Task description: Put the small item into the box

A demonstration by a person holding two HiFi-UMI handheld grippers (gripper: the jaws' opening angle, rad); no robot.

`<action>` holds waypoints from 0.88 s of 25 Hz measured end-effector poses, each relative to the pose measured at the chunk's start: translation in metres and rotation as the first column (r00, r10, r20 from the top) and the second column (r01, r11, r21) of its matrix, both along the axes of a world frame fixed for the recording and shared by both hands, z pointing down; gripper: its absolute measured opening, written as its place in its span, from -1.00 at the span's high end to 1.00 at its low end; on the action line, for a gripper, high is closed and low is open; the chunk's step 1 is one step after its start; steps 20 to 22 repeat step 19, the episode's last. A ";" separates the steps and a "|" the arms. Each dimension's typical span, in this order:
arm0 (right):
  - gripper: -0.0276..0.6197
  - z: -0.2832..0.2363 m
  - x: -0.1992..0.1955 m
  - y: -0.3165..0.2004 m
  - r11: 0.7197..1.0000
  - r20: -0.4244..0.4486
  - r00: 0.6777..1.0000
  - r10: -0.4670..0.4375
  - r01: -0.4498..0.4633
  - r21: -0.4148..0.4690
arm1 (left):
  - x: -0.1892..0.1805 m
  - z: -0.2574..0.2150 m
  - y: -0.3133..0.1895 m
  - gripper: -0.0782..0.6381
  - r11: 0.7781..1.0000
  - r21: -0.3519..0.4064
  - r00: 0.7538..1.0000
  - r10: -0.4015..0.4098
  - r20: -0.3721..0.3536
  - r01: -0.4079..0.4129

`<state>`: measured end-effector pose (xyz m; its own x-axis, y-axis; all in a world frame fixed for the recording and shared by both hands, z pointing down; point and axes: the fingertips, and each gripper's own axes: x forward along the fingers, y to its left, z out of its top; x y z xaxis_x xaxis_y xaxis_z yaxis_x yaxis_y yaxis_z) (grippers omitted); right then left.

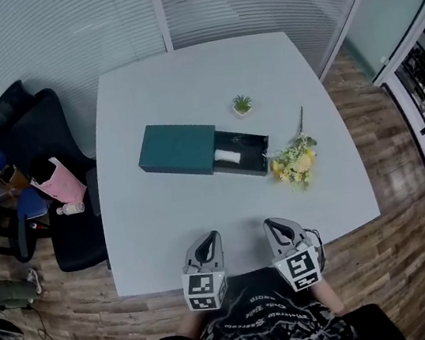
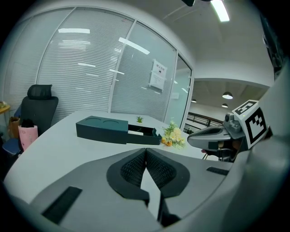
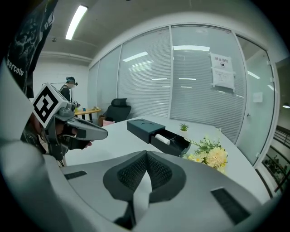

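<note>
With my left gripper (image 1: 208,242) and right gripper (image 1: 276,227) both clenched empty, the small white roll (image 1: 228,155) lies in the box's (image 1: 177,149) open drawer (image 1: 254,168); it looks light and soft, so I'd pinch it mid-length.

One box (image 1: 177,149), one white roll (image 1: 228,155), one potted plant (image 1: 242,105), one flower bunch (image 1: 295,163), two tongs (image 1: 209,239) (image 1: 274,224).

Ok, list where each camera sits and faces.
Head view: on the head, steeply down at table; left gripper, right gripper, shirt show.
Left gripper view: rides it, faces box; own shut jaws, right gripper show.
Right gripper view: rides it, faces box; own shut jaws, left gripper show.
All share box, flowers.
</note>
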<state>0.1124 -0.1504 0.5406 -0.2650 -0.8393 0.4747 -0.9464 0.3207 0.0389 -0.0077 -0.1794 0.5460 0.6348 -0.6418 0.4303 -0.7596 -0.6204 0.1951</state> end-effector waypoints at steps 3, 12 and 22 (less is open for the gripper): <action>0.89 0.001 0.002 -0.002 1.000 -0.001 1.000 0.006 -0.006 -0.002 | 0.001 0.001 -0.002 0.73 1.000 0.000 1.000 -0.002 0.001 0.002; 0.89 0.004 0.006 -0.005 1.000 0.014 1.000 0.016 -0.015 -0.016 | 0.001 0.002 -0.003 0.73 1.000 -0.001 1.000 -0.006 0.004 0.006; 0.89 0.006 0.005 -0.008 1.000 0.018 1.000 0.008 -0.008 -0.014 | 0.001 0.005 -0.004 0.73 1.000 -0.001 1.000 -0.007 0.008 0.007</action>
